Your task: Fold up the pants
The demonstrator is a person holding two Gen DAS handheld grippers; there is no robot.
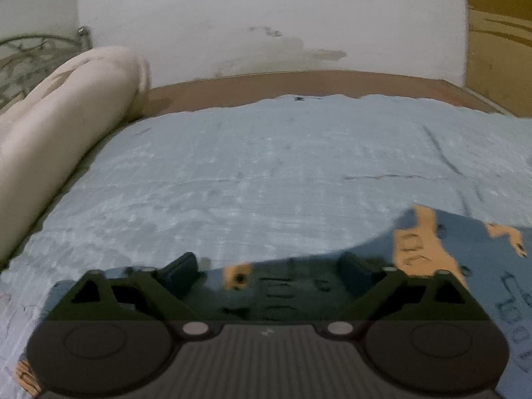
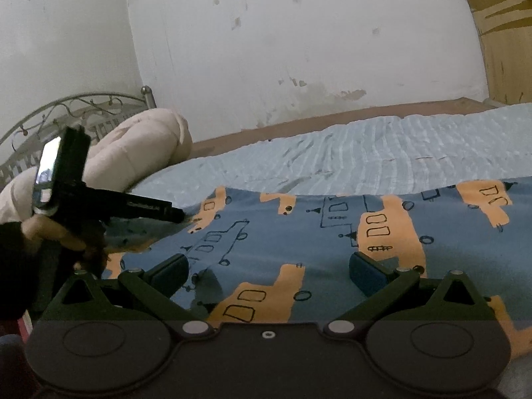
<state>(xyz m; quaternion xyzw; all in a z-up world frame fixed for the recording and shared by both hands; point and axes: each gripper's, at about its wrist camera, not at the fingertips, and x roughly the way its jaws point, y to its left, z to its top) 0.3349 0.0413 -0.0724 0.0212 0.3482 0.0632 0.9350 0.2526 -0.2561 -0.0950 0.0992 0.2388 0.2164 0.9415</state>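
Blue pants with orange vehicle prints lie spread flat on the light blue bedspread. My right gripper is open, low over the pants, its fingers wide apart. My left gripper is open too, over the far left edge of the pants. In the right wrist view the left gripper shows at the left, held by a gloved hand, its fingertips at the pants' far left corner.
A rolled cream quilt lies along the left side of the bed by a metal headboard. A white wall stands behind the brown mattress edge. A wooden panel is at the right.
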